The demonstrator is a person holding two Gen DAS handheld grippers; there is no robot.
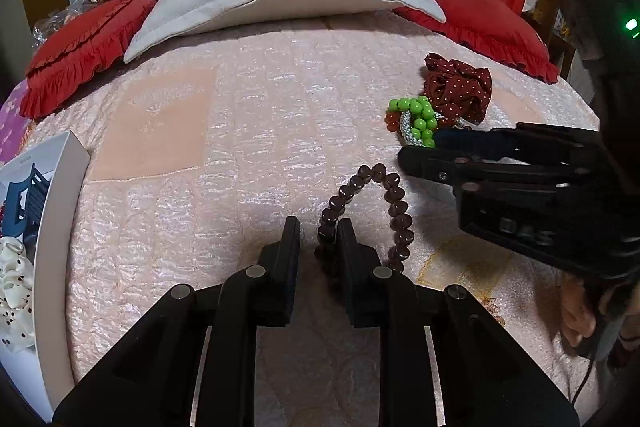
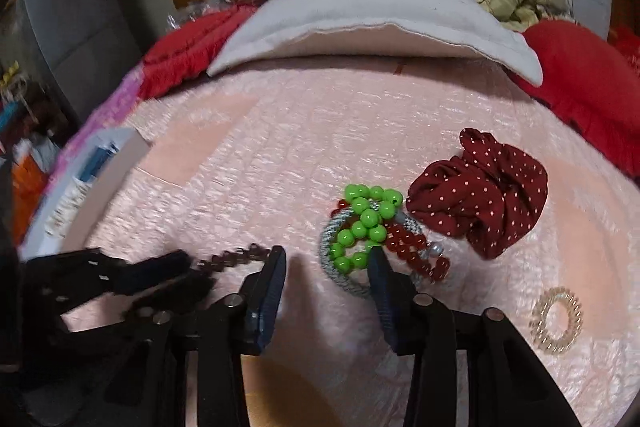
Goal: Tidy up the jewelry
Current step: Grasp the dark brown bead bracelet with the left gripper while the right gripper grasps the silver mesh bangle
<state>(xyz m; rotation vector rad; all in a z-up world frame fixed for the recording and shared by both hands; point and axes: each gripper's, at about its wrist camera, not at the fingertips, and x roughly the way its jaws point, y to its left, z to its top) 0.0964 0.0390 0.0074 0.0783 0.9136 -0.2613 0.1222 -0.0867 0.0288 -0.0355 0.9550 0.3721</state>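
Brown beads (image 1: 372, 211) lie looped mid-bedspread (image 1: 240, 131), the left gripper (image 1: 318, 227) nearly closed, its right finger touching one strand (whether it pinches, unclear). Right gripper (image 2: 328, 259) stands parted beside the green bracelet (image 2: 366, 223), nothing gripped; a dotted scrunchie (image 2: 480, 195) sits toward the right edge.
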